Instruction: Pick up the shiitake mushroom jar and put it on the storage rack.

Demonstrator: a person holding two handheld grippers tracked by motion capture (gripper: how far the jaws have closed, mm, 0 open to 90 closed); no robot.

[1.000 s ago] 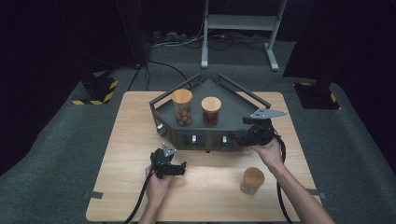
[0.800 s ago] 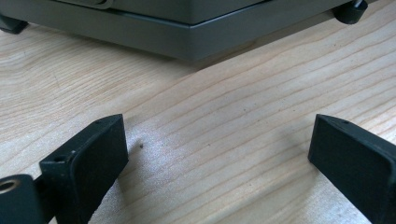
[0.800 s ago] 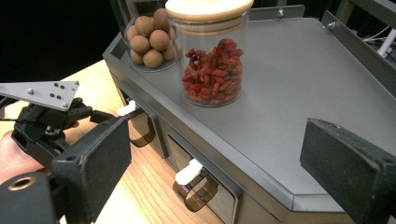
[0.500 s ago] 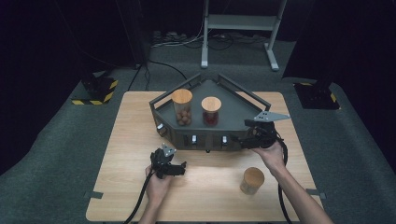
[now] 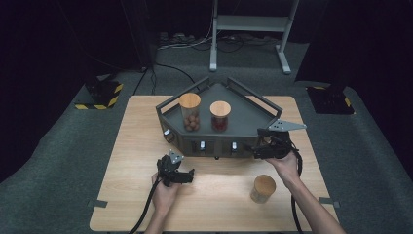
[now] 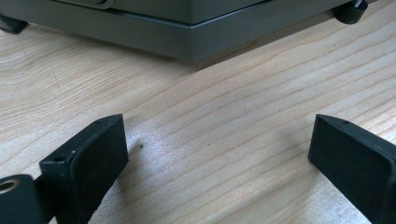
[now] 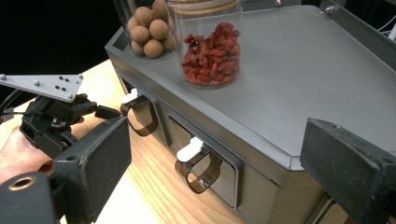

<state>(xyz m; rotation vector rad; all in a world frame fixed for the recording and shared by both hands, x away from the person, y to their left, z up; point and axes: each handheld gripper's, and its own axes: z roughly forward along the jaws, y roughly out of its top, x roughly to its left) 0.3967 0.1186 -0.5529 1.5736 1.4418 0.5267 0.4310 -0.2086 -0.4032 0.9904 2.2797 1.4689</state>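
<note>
Little has moved since before: right gripper (image 5: 256, 147) holds at the front right corner of the grey metal tray (image 5: 253, 122), jaws apart, empty. Left gripper (image 6: 219, 154) rests open over the pale wooden table (image 5: 131, 146). Glass jar of red berries (image 7: 210, 51) stands on the tray; no writing is readable.

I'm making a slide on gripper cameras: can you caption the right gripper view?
Open right gripper facing a grey tray that carries jars of red berries and brown balls.
</note>
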